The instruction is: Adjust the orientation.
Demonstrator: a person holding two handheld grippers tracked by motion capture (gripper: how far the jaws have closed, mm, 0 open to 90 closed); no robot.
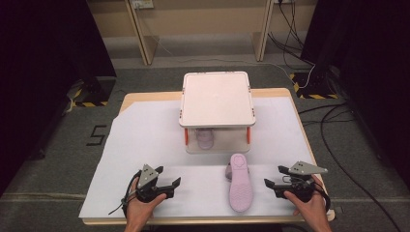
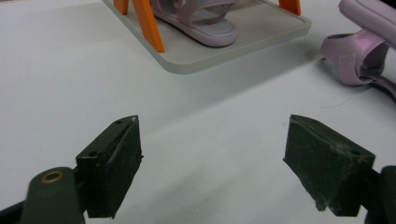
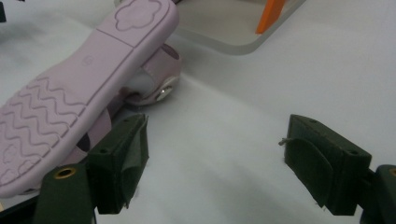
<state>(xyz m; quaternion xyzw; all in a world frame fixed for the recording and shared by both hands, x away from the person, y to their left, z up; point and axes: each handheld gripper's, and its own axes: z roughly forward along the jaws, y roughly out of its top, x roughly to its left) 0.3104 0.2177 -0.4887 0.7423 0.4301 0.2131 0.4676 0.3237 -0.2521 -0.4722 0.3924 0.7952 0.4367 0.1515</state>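
Note:
A pale pink sandal (image 1: 240,186) lies sole up on the white sheet, between my two grippers; its ridged sole (image 3: 84,79) runs past the left jaw in the right gripper view, and its strap end (image 2: 359,51) sits at the right edge of the left gripper view. A second pink sandal (image 1: 205,137) (image 2: 201,23) rests on the lower board of a white two-level rack (image 1: 217,99) with orange posts. My left gripper (image 1: 169,176) (image 2: 212,154) is open over bare sheet. My right gripper (image 1: 273,176) (image 3: 215,154) is open too, just right of the overturned sandal.
A white sheet (image 1: 145,140) covers the wooden table (image 1: 130,99). The rack stands at the far middle, its lower board (image 2: 261,32) (image 3: 224,28) raised slightly off the sheet. Cables (image 1: 338,145) trail on the floor to the right of the table.

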